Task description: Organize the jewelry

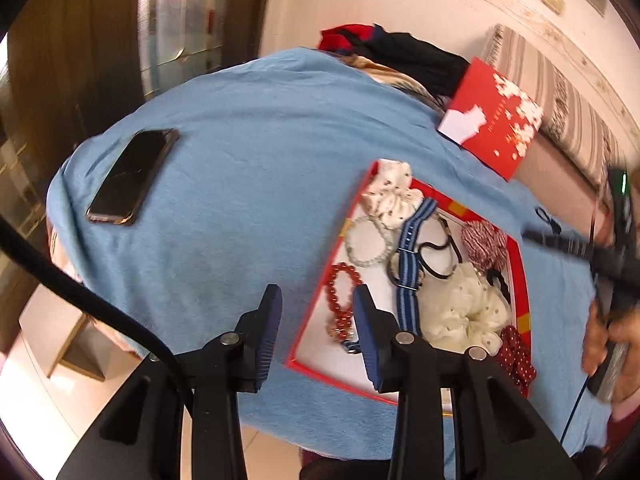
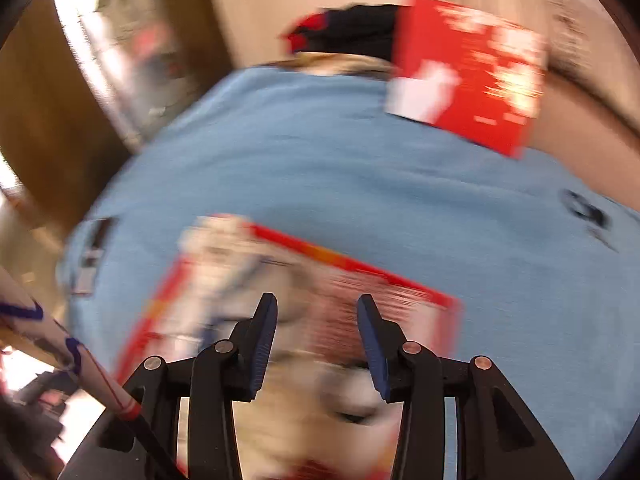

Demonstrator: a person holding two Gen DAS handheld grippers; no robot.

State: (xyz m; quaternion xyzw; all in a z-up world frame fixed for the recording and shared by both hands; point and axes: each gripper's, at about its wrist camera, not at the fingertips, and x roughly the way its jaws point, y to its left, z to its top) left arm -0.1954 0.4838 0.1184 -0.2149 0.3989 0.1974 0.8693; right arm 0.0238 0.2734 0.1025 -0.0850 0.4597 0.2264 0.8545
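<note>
Blue cloth point(image 1: 248, 184) covers the table under both my tongs, with a wall behind. My left tongs point(image 1: 318, 332) stand partly open and empty, over the near left edge of the red tray point(image 1: 520, 276); my right tongs point(image 2: 316, 344) are likewise parted with nothing between them, above the tray's middle, though that view is badly smeared.

Risks, as I judge them: reaching in blind through the blur, I could snag the striped strap point(image 1: 412, 264) and drag neighbours out, or nudge the tray off the cloth.

Count: one tray, one lid point(image 1: 496, 120) beyond it, one phone point(image 1: 132, 176) far left, two bead bracelets, one red point(image 1: 340, 300) and one clear point(image 1: 368, 242), about four scrunchies, one strap, some black bands.
</note>
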